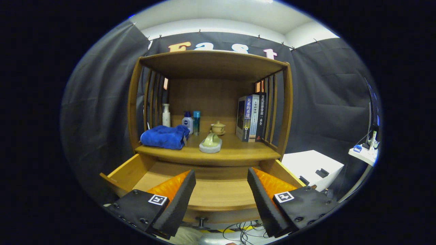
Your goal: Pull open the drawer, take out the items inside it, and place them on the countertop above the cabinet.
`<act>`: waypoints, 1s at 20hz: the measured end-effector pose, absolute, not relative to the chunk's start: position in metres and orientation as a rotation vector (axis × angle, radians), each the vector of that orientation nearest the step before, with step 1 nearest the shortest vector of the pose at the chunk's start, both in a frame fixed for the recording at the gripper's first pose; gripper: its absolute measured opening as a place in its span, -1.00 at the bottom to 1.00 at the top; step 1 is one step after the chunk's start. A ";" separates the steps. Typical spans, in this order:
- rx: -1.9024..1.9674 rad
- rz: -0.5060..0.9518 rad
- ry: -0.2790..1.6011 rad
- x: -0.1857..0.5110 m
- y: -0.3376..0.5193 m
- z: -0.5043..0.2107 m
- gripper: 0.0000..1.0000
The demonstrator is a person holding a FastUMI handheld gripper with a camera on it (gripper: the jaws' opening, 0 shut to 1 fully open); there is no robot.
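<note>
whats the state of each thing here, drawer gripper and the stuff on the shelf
wooden drawer: pulled open, visible floor bare
gripper: fingers open, over the drawer, holding nothing
blue folded towel: lying on the wooden countertop
pale green scrubber: resting on the countertop
small lidded teacup: lid on
three bottles: upright, capped
books: standing upright

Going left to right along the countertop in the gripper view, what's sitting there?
Blue towel → white pump bottle → blue-capped white bottle → teal bottle → lidded teacup → books. The hand-held gripper hangs open over the drawer.
</note>
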State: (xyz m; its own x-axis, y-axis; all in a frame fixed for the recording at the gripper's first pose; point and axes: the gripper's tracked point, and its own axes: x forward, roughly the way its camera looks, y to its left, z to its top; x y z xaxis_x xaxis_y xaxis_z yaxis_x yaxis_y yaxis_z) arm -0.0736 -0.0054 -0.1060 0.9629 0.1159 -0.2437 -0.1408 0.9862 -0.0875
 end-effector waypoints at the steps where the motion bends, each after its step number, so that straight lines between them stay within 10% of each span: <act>1: -0.110 0.134 0.248 -0.079 -0.004 -0.114 0.97; 20: -0.042 0.153 0.358 -0.101 0.003 -0.189 0.95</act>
